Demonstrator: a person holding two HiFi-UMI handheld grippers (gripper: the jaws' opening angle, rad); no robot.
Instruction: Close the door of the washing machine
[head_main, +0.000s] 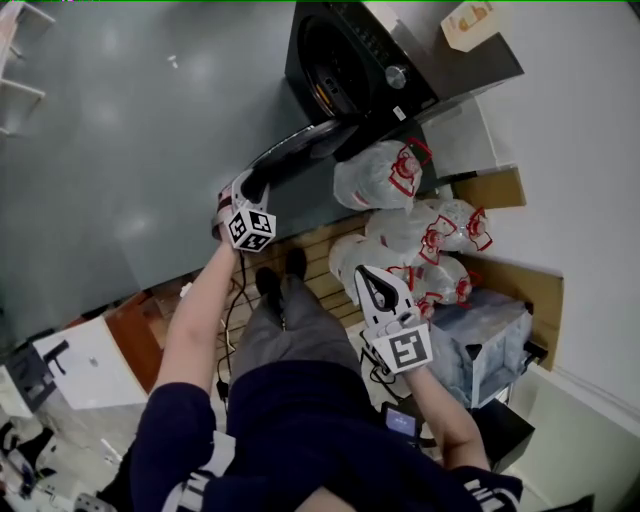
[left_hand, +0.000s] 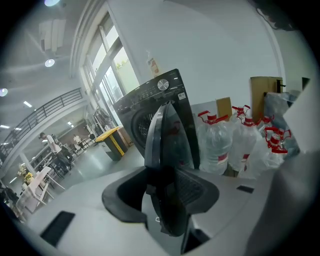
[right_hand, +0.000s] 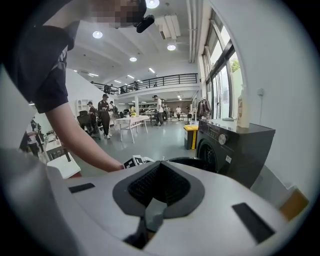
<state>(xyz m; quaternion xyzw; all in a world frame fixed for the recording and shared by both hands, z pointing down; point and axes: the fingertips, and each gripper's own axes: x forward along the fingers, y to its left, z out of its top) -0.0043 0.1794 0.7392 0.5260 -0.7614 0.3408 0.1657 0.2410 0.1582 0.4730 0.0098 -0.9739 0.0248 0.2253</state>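
In front of the washing machine (head_main: 372, 62), the left gripper (head_main: 252, 186) had its jaws clamped on the rim of the door (head_main: 300, 148), which stood swung open, out from the machine's drum. Further right, by the wrapped water bottles (head_main: 385, 176) beside the washing machine, the right gripper (head_main: 378, 289) hung with jaws together, holding nothing.

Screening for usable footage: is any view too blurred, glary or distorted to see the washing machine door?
Head view: evenly lit, washing machine and door clear. Left gripper view: strong fisheye, dark corners, windows bright, door edge close and soft. Right gripper view: fisheye too, ceiling lights flare, washing machine readable.
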